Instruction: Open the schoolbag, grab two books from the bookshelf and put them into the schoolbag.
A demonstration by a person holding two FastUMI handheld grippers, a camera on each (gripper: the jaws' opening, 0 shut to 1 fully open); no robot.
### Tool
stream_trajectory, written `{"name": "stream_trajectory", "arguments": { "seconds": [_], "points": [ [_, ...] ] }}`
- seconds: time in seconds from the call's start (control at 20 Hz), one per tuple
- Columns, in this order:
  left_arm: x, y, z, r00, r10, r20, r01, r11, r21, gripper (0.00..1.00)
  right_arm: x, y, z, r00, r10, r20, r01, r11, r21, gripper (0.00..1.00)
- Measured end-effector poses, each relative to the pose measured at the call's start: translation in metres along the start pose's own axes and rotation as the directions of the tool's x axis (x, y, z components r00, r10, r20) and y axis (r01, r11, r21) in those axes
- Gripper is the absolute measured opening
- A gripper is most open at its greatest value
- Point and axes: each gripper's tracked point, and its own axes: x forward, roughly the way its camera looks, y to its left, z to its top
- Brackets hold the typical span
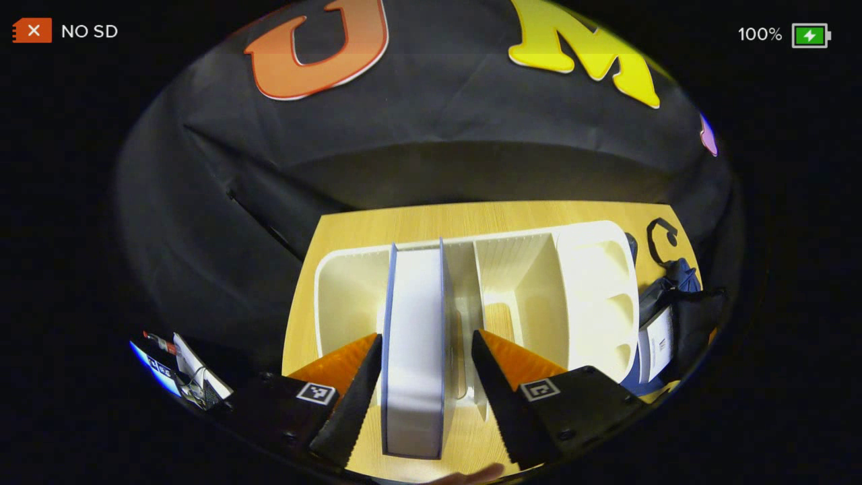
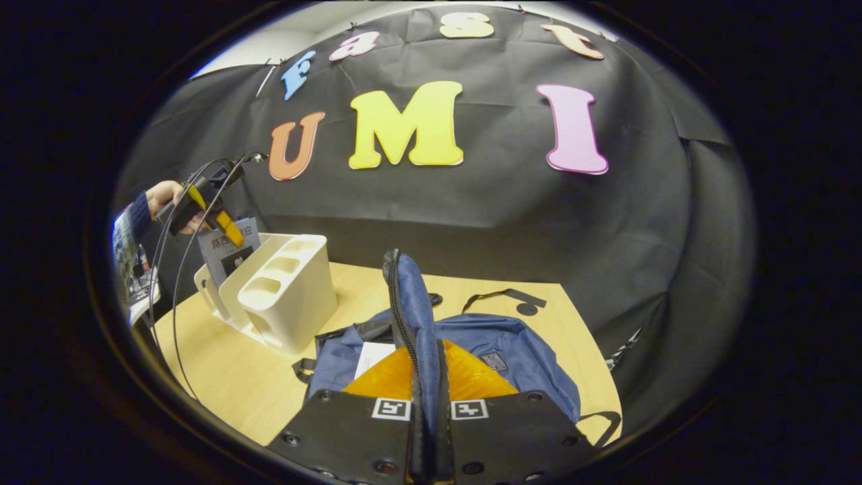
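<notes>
A white book (image 1: 414, 350) stands on edge in the white bookshelf (image 1: 592, 283). My left gripper (image 1: 425, 337) is open, with one finger on each side of the book. The left finger lies against the cover and a gap shows at the right finger. From the right gripper view, that gripper (image 2: 225, 225) hovers over the bookshelf (image 2: 289, 289) at the top of the book (image 2: 225, 259), held by a hand (image 2: 161, 195). My right gripper (image 2: 426, 350) is shut on the zipper edge (image 2: 404, 303) of the blue schoolbag (image 2: 512, 350) and holds it upright. The schoolbag (image 1: 680, 296) lies right of the shelf.
The wooden table (image 2: 256, 377) bears shelf and bag, and its edges are close on all sides. A black strap (image 2: 502, 296) lies behind the bag. Cables (image 2: 175, 283) hang from the left gripper. Papers and gear (image 1: 175, 367) sit beyond the table's left edge.
</notes>
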Motion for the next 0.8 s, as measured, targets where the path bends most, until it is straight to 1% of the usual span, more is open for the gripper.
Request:
{"name": "stream_trajectory", "arguments": {
  "seconds": [0.05,0.15,0.2,0.25,0.35,0.5,0.6,0.65,0.7,0.8],
  "points": [
    [0.003,0.000,-0.008,0.999,-0.008,-0.041,0.008,1.000,-0.015,0.71,-0.001,0.000,0.000,1.000,0.001,-0.001,-0.001,1.000,0.006,0.07],
    [0.003,-0.012,-0.015,0.997,-0.049,-0.067,0.045,0.997,-0.064,0.55,-0.001,0.000,-0.001,1.000,0.003,0.003,-0.003,1.000,0.013,0.07],
    [0.001,-0.012,-0.020,0.996,-0.051,-0.079,0.045,0.996,-0.075,0.55,-0.002,-0.001,-0.002,1.000,0.004,0.006,-0.005,1.000,0.012,0.07],
    [0.001,-0.012,-0.022,0.995,-0.051,-0.080,0.044,0.995,-0.087,0.47,-0.002,-0.001,-0.003,1.000,0.005,0.007,-0.005,1.000,0.012,0.07],
    [-0.006,-0.012,-0.031,0.994,-0.059,-0.095,0.050,0.994,-0.098,0.46,-0.001,-0.004,-0.007,1.000,0.005,0.002,-0.005,1.000,0.016,0.07],
    [-0.020,-0.012,-0.040,0.995,-0.062,-0.078,0.052,0.991,-0.125,0.46,0.000,-0.004,-0.011,1.000,0.009,-0.001,-0.009,0.999,0.032,0.07],
    [-0.033,-0.013,-0.051,0.995,-0.067,-0.068,0.056,0.985,-0.160,0.46,0.001,-0.002,-0.012,1.000,0.012,0.001,-0.012,0.999,0.033,0.07],
    [-0.041,-0.014,-0.058,0.995,-0.075,-0.070,0.063,0.985,-0.163,0.50,0.001,-0.002,-0.013,1.000,0.012,0.000,-0.012,0.999,0.034,0.07],
    [-0.047,-0.010,-0.063,0.995,-0.073,-0.062,0.062,0.985,-0.162,0.46,0.003,-0.001,-0.014,1.000,0.012,-0.002,-0.012,0.999,0.035,0.07],
    [-0.062,-0.008,-0.072,0.998,-0.060,-0.036,0.053,0.984,-0.172,0.46,0.005,0.002,-0.017,1.000,0.016,-0.008,-0.016,0.999,0.031,0.07]
  ]
}}
